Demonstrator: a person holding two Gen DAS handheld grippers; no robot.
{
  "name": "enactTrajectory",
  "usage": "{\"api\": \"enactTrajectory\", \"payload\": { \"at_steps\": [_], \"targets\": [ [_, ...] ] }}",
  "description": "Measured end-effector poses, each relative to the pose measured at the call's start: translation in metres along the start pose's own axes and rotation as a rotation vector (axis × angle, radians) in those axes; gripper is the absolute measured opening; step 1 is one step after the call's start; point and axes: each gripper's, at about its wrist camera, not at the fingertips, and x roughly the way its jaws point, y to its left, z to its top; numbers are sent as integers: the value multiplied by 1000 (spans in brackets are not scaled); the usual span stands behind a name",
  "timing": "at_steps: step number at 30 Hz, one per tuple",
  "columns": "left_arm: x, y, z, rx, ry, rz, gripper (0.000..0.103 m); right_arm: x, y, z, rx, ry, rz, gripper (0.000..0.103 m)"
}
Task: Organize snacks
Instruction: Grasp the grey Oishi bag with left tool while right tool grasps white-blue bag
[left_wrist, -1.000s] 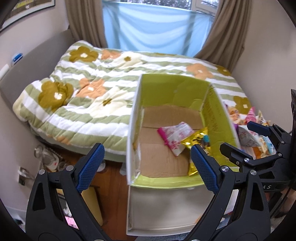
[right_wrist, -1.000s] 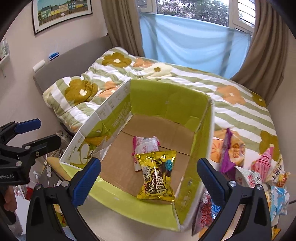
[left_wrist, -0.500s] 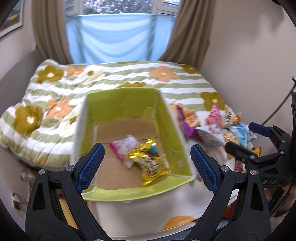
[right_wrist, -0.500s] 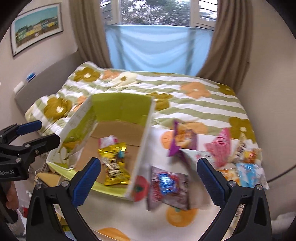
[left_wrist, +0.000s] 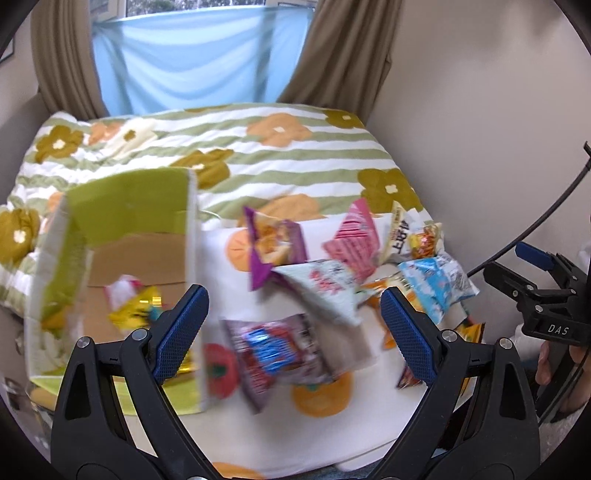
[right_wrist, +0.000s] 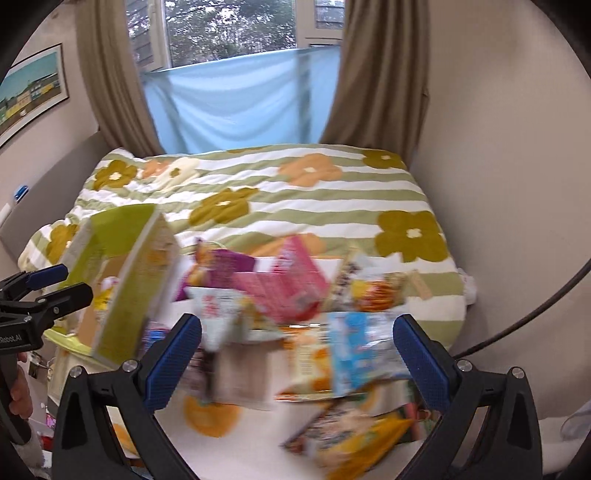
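A green cardboard box (left_wrist: 129, 199) stands on the bed at the left and holds a pink packet (left_wrist: 122, 290) and a yellow packet (left_wrist: 138, 312). Several snack packets lie in a pile to its right: a purple one (left_wrist: 273, 247), a pink one (left_wrist: 354, 240), a light blue one (left_wrist: 436, 284) and a dark one with blue print (left_wrist: 273, 350). My left gripper (left_wrist: 293, 325) is open and empty above the dark packet. My right gripper (right_wrist: 297, 356) is open and empty above the pile (right_wrist: 288, 291). The box (right_wrist: 125, 280) is at its left. Both views are blurred.
The bed has a green-striped flowered quilt (left_wrist: 277, 155). A wall (left_wrist: 480, 129) runs close along the right side. Curtains and a blue cloth (right_wrist: 240, 107) hang behind. A black cable (left_wrist: 535, 229) crosses at the right. The floor with clutter lies left of the box.
Both grippers have swung right, from over the box to over the snack pile. Both stay open and empty. The packets in the box have not moved.
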Motion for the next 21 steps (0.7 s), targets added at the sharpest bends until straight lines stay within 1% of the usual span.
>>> {"api": "enactTrajectory", "payload": {
  "at_steps": [4, 8, 11, 15, 21],
  "targets": [
    [38, -22, 8, -30, 55, -5, 94, 14, -47, -1, 10, 27, -5, 103],
    [76, -27, 11, -72, 115, -18, 94, 37, -82, -4, 26, 78, -2, 103],
    [106, -28, 10, -96, 163, -21, 94, 56, -101, -9, 58, 110, 21, 103],
    [135, -28, 9, -99, 216, -25, 94, 85, -121, -18, 123, 167, 55, 103],
    [169, -25, 7, -106, 269, -40, 94, 113, -136, -28, 204, 217, 105, 103]
  ]
}}
